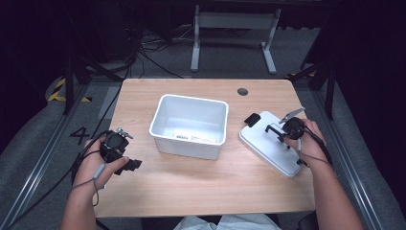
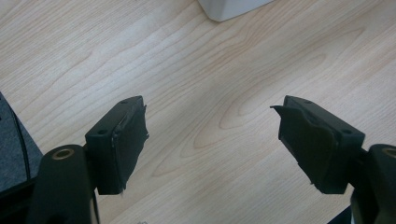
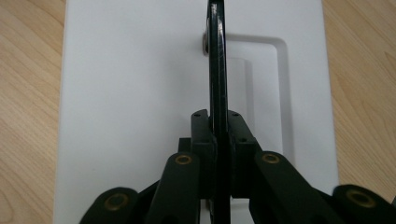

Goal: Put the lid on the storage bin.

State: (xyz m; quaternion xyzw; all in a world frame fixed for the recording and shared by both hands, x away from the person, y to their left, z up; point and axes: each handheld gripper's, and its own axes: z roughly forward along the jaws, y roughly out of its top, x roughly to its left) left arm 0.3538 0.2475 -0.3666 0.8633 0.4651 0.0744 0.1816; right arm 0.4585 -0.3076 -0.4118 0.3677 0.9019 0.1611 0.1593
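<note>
1. At desk [image 1: 201, 187] centre: white bin [image 1: 165, 112], open-topped, upright; labels or slips of paper lie on its floor, too small to read.
2. Right of the bin, apart from it: white lid [image 1: 261, 143], flat on the desk, black handle [image 3: 217, 60] upright on top.
3. Over the lid: right hand-held gripper [image 3: 217, 126], jaws clamped together on the handle.
4. Left of the bin, near the desk's front: left hand-held gripper [image 2: 210, 140], jaws spread apart, bare wood between them.

right hand-held gripper [image 1: 287, 130] — on lid handle [image 1: 274, 129] | bin [image 1: 189, 125] — mid-table
</note>
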